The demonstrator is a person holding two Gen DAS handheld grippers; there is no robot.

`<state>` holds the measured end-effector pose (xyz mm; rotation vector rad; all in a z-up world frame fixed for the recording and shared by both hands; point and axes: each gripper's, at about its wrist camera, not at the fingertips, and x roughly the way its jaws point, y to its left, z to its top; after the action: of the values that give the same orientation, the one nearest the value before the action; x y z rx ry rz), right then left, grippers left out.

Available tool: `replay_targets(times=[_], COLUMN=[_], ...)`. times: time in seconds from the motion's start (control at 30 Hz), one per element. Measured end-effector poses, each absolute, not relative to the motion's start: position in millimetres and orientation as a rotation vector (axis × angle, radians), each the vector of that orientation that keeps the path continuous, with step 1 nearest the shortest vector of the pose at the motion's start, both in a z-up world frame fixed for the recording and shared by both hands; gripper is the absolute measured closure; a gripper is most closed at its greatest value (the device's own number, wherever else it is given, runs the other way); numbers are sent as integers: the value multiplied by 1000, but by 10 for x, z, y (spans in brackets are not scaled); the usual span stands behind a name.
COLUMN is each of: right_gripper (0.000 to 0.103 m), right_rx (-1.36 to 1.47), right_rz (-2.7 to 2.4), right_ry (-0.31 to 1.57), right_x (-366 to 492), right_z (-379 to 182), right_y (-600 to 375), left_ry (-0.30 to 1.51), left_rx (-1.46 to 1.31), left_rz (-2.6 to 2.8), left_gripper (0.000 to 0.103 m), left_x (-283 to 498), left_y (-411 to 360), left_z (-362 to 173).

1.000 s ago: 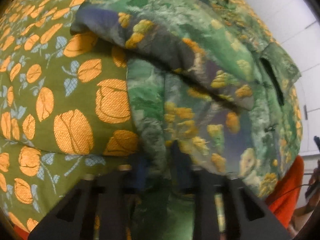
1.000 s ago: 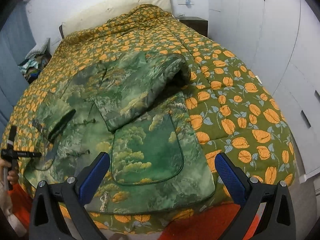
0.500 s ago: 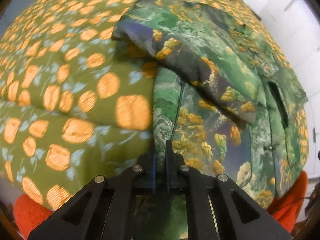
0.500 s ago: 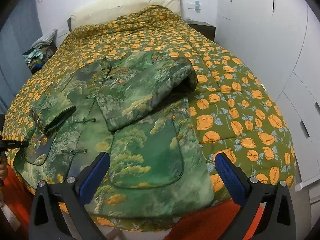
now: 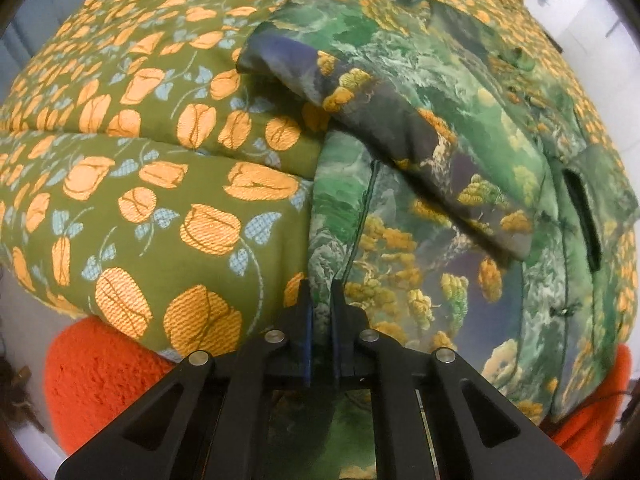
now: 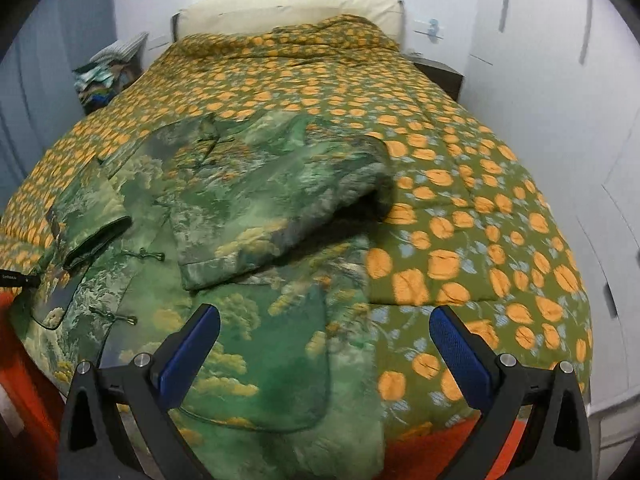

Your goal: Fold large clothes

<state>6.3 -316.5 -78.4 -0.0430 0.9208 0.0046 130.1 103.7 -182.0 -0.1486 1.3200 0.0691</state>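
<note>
A large green padded jacket (image 6: 224, 240) with a landscape print and knot buttons lies spread on the bed, both sleeves folded in across its front. It also fills the left wrist view (image 5: 440, 200). My left gripper (image 5: 321, 292) is shut on the jacket's lower side edge at the bed's foot corner. My right gripper (image 6: 326, 334) is open and empty, hovering above the jacket's hem on the other side. One folded sleeve (image 6: 276, 204) lies across the chest, the other sleeve (image 6: 90, 220) at the left.
The bed carries an olive quilt with orange flowers (image 6: 460, 240). An orange sheet (image 5: 100, 368) shows under the quilt's foot edge. A pillow (image 6: 288, 8) lies at the head. White cupboards (image 6: 560, 80) stand to the right. A pile of clothes (image 6: 108, 76) sits beside the bed.
My left gripper closed on the jacket's edge and pulled back, so more quilt and orange sheet show. My right gripper moved forward and lower over the hem, still open.
</note>
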Motion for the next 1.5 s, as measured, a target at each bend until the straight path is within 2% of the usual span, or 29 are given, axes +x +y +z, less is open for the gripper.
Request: replay_targets(times=[0.07, 0.1, 0.13, 0.17, 0.23, 0.37, 0.4, 0.47, 0.5, 0.57, 0.6, 0.63, 0.67, 0.7, 0.93, 1.1, 1.27, 1.5], right_gripper=[0, 0, 0, 0, 0, 3, 10, 16, 25, 40, 56, 66, 83, 85, 89, 89, 89, 89], right_rx=[-80, -116, -159, -191, -253, -398, -440, -529, -545, -483, -440, -403, -375, -340, 10, 132, 200, 367], right_rz=[51, 85, 125, 157, 219, 257, 245, 217, 211, 220, 224, 228, 220, 212, 30, -183, -365, -512], right_ry=[914, 908, 904, 900, 896, 907, 904, 944, 991, 1044, 1044, 1035, 1014, 989, 823, 754, 786, 903], right_x=[149, 221, 304, 363, 507, 860, 922, 1075, 1153, 1227, 1218, 1198, 1168, 1132, 912, 659, 481, 341], right_z=[-811, -835, -873, -914, -1023, -1395, -1487, -1735, -1870, -1910, -1831, -1728, -1606, -1462, -356, 44, -118, -794], right_y=[-3022, -2904, -2771, -2651, -2409, -2015, -1959, -1876, -1883, -1993, -2067, -2143, -2223, -2332, -3705, -4815, -5721, -6664], left_ry=[1319, 1315, 1307, 1293, 1247, 1159, 1140, 1097, 1072, 1042, 1031, 1023, 1018, 1016, 999, 975, 961, 983], left_rx=[-94, -69, -31, -9, 7, -5, -9, -11, -10, -3, -1, 0, -1, 2, 58, 108, 159, 230], left_rz=[69, 76, 97, 107, 113, 113, 107, 96, 87, 73, 66, 60, 47, 37, -30, -49, -63, -69], left_gripper=[92, 85, 73, 67, 42, 35, 32, 25, 22, 21, 20, 20, 20, 20, 20, 20, 20, 20], left_x=[1355, 1308, 1334, 1337, 1349, 1195, 1110, 986, 915, 852, 724, 556, 536, 517, 673, 784, 896, 999], left_y=[904, 921, 849, 810, 717, 707, 764, 747, 759, 766, 838, 928, 1010, 1049, 852, 733, 602, 477], left_z=[-1809, -1767, -1726, -1666, -1507, -1099, -1010, -846, -763, -665, -623, -614, -616, -618, -582, -518, -498, -593])
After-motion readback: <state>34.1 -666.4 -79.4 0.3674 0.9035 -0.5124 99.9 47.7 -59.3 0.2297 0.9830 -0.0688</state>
